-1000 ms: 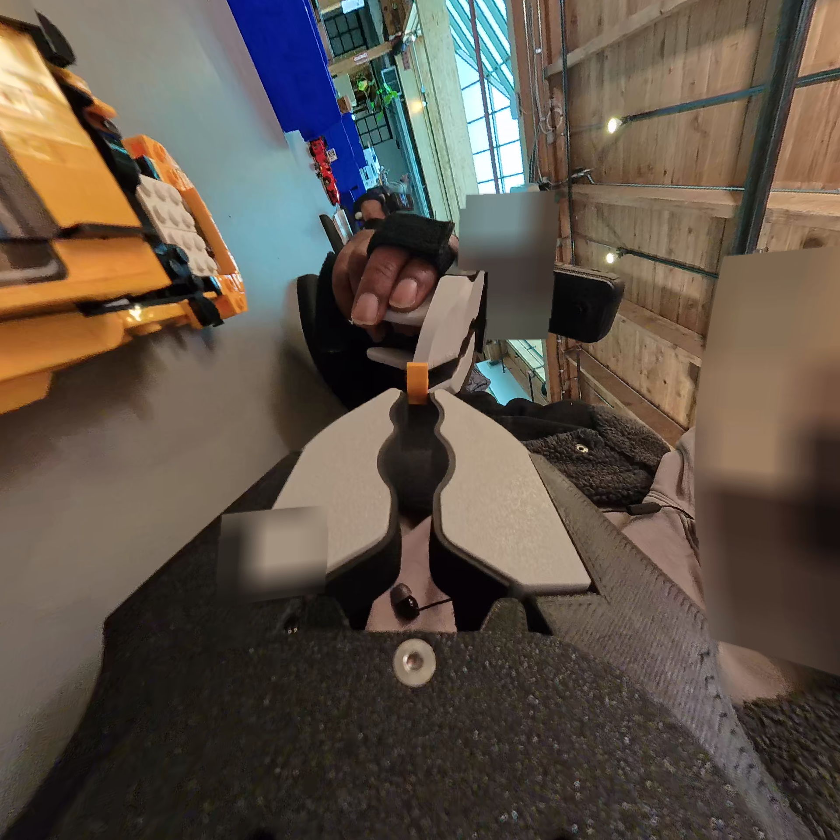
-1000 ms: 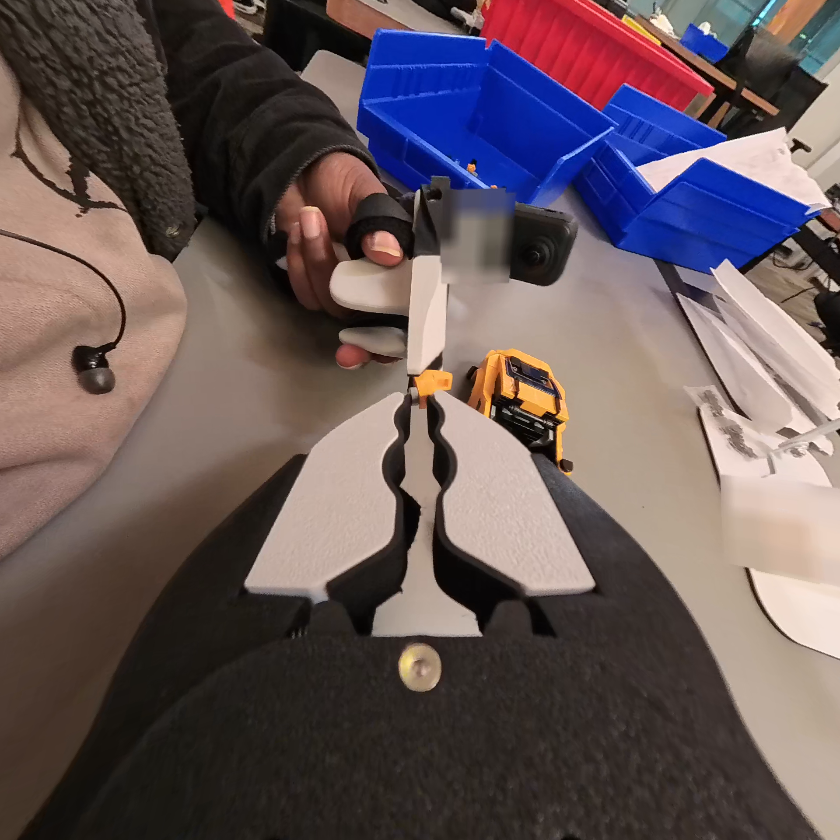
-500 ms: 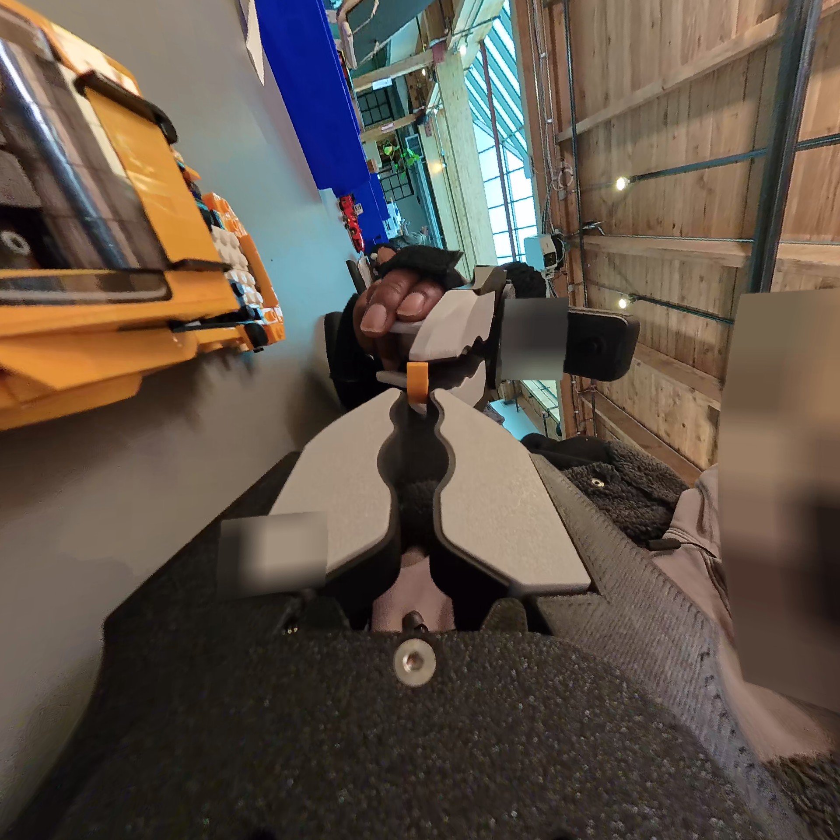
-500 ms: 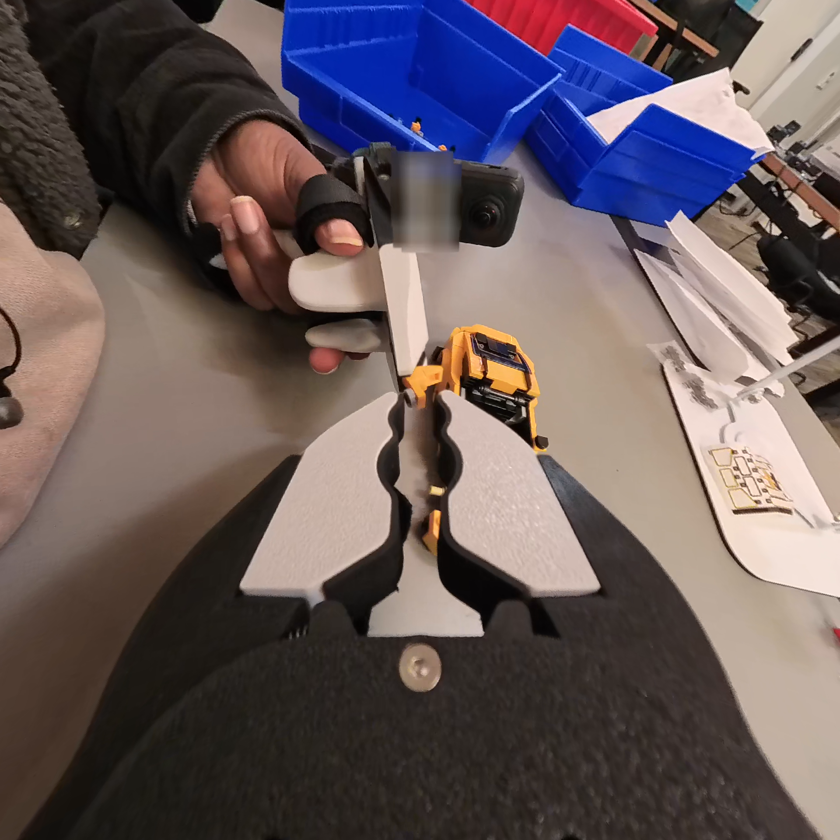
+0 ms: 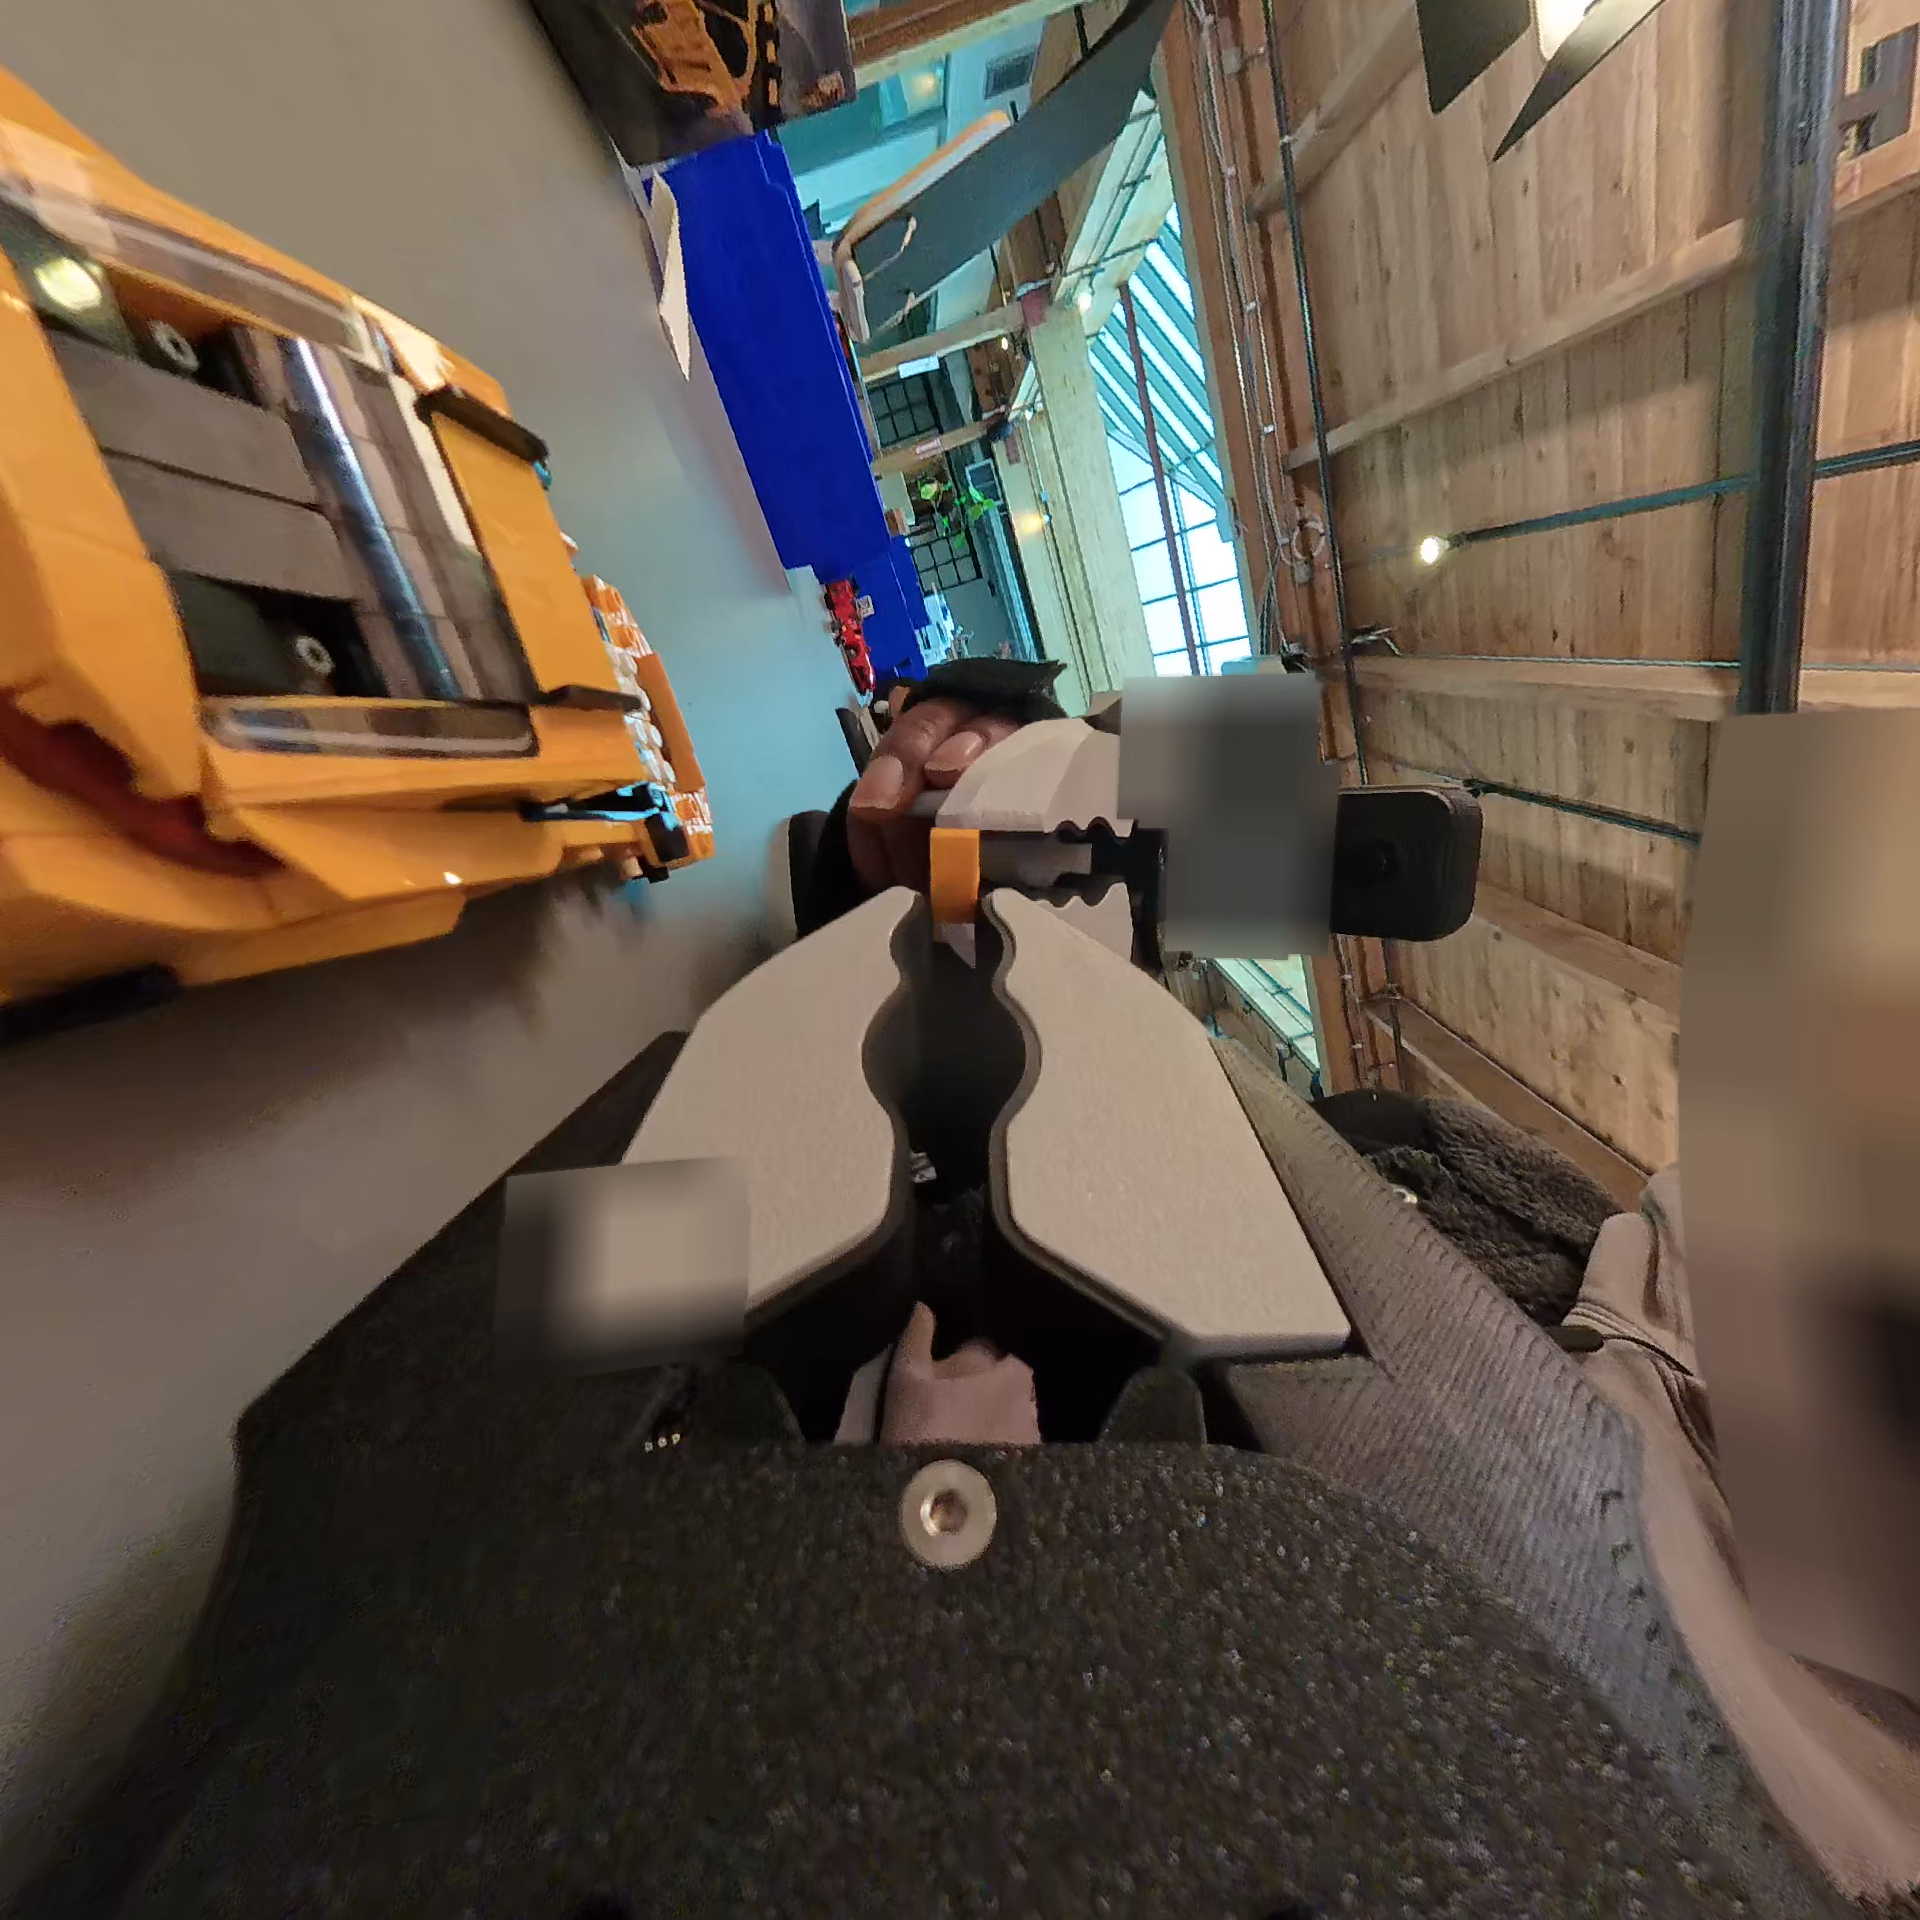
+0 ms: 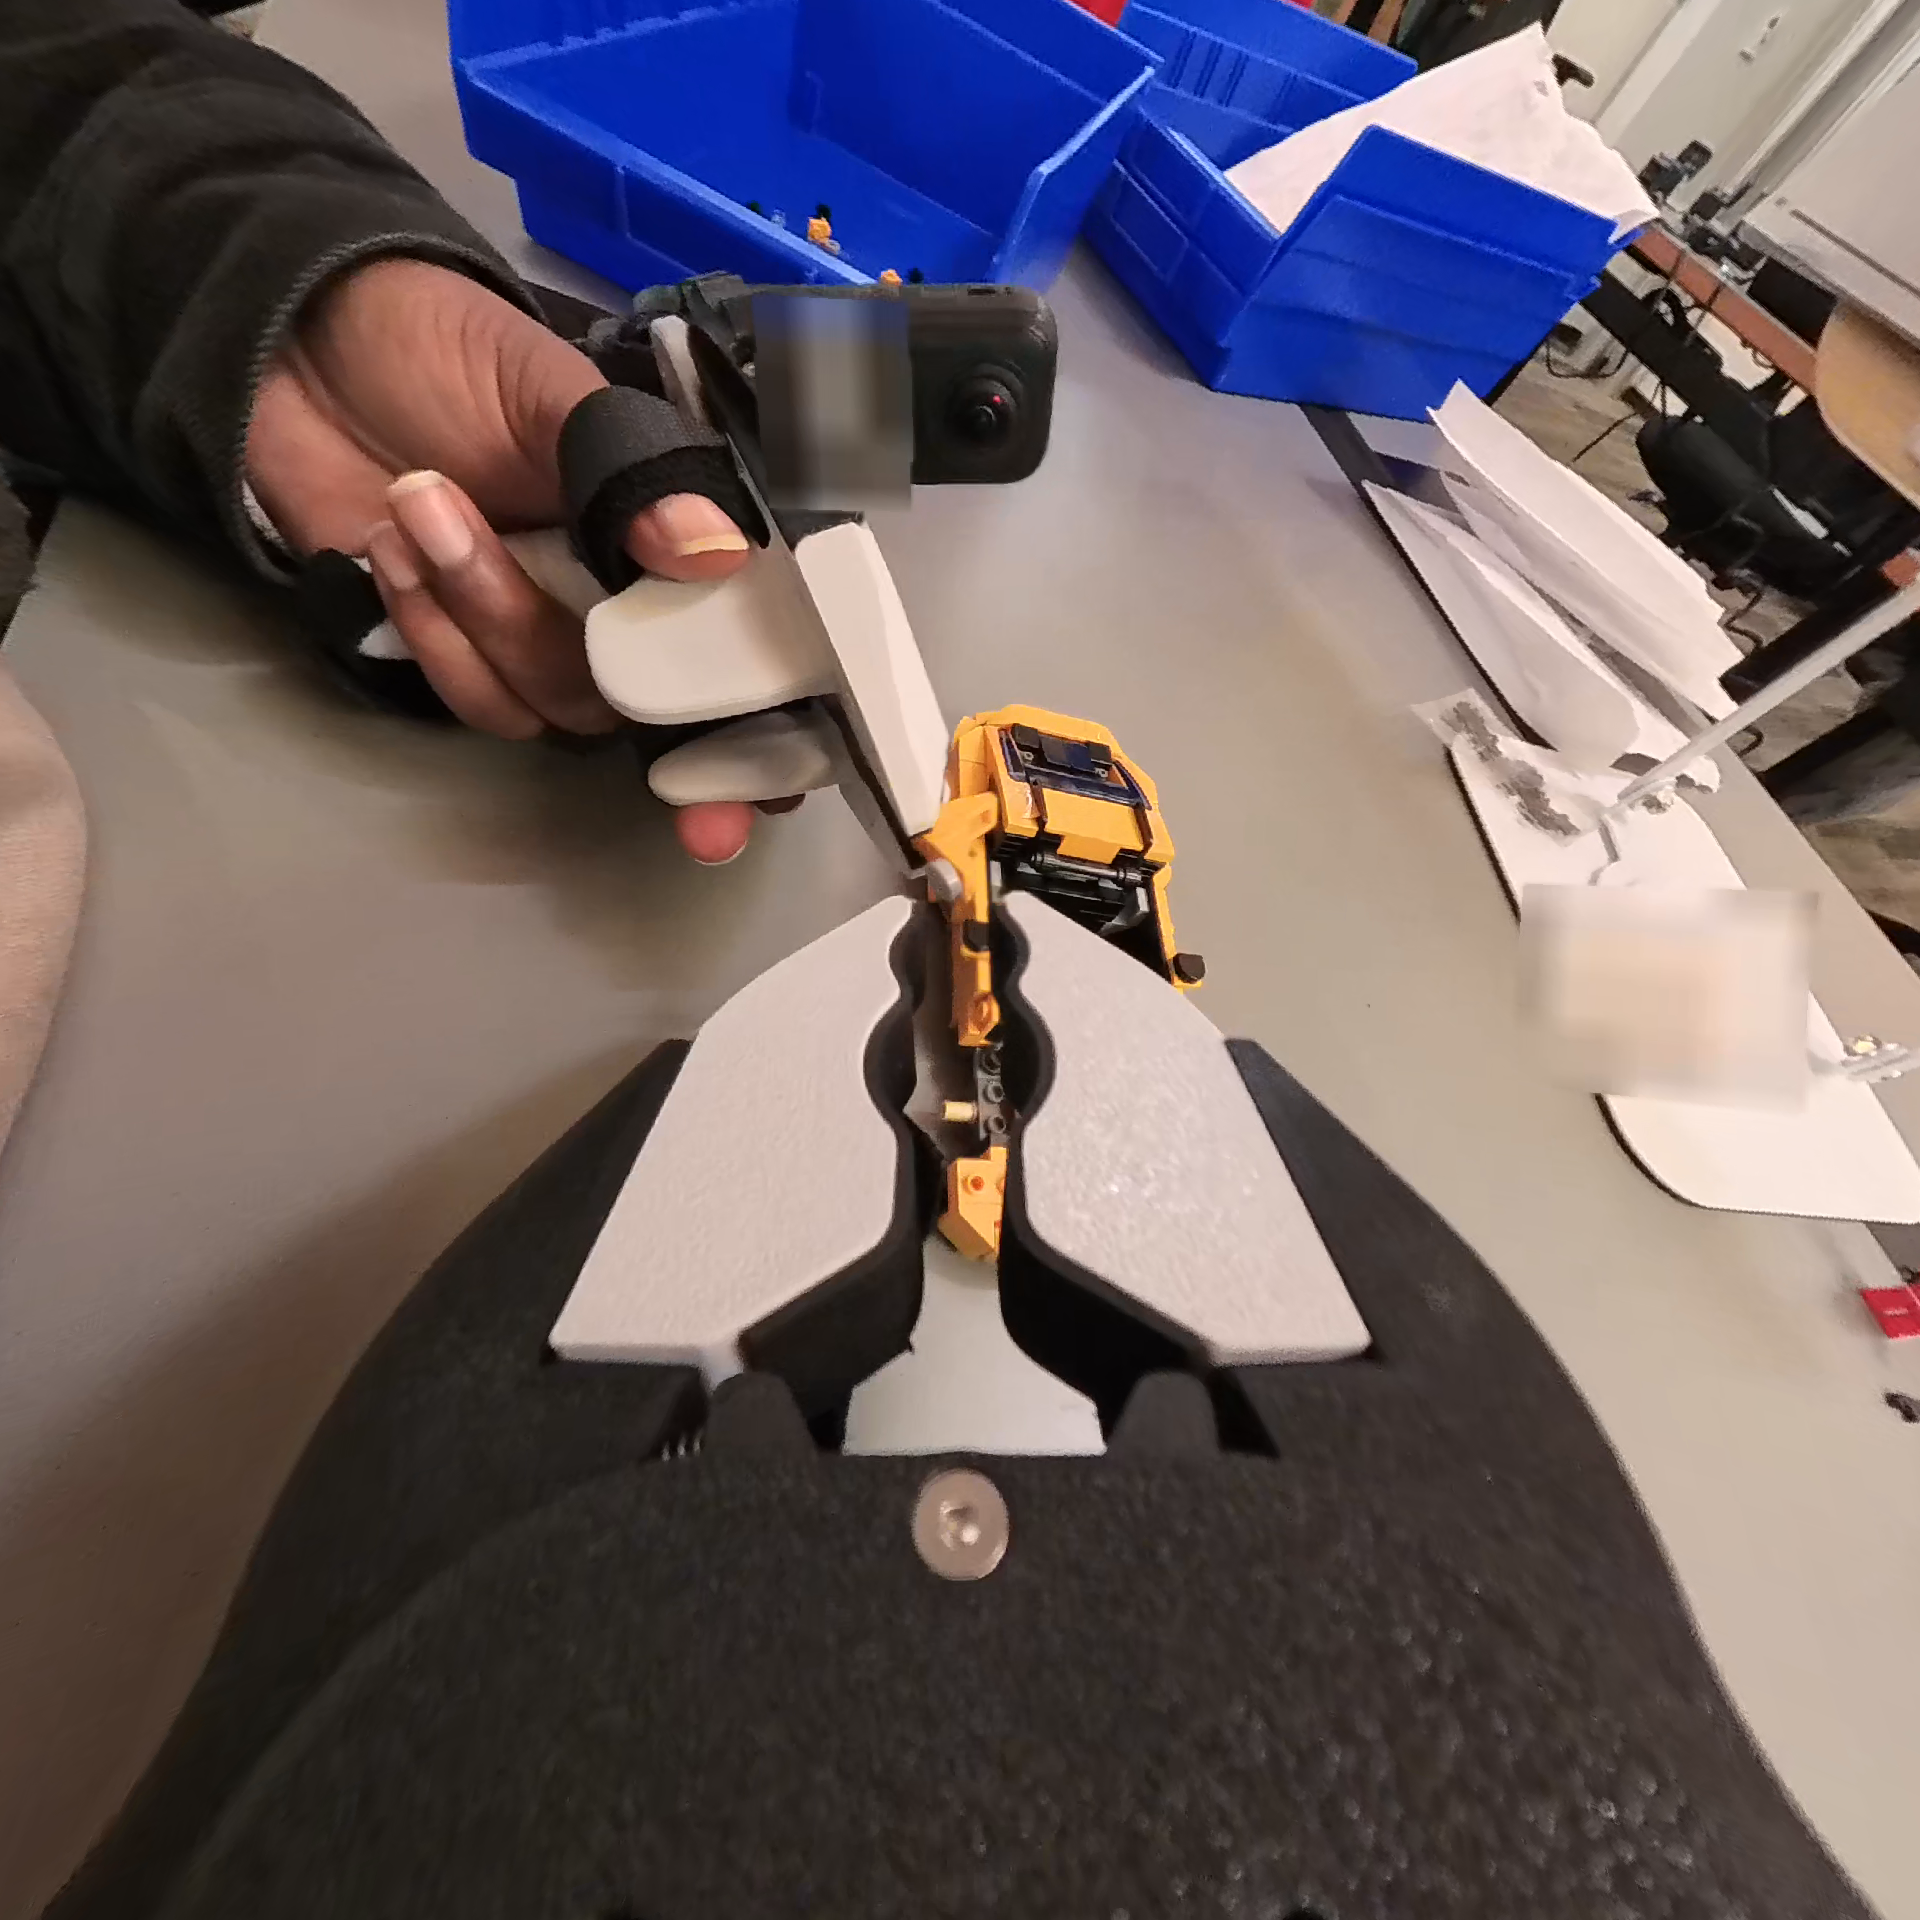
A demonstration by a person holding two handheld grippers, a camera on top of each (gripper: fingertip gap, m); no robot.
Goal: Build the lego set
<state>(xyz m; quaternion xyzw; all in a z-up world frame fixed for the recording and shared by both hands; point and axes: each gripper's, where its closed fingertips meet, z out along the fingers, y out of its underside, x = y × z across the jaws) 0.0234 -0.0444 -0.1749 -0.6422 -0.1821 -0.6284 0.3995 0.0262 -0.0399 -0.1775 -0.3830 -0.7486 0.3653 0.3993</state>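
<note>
Right wrist view: right tool point(image 6: 961, 914) clamps a narrow orange lego strip point(image 6: 971, 997) between its fingers, the left tool point(image 6: 914, 831) pinching the strip's far end; the orange lego car point(image 6: 1081, 821) sits on the table point(image 6: 312, 987) just beyond.

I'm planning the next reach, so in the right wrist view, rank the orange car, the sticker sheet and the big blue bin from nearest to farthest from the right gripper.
From the right gripper:
1. Orange car, just beyond the fingertips, slightly right.
2. Sticker sheet, on the table's right side.
3. Big blue bin, at the far end, left of the other blue bin.
</note>
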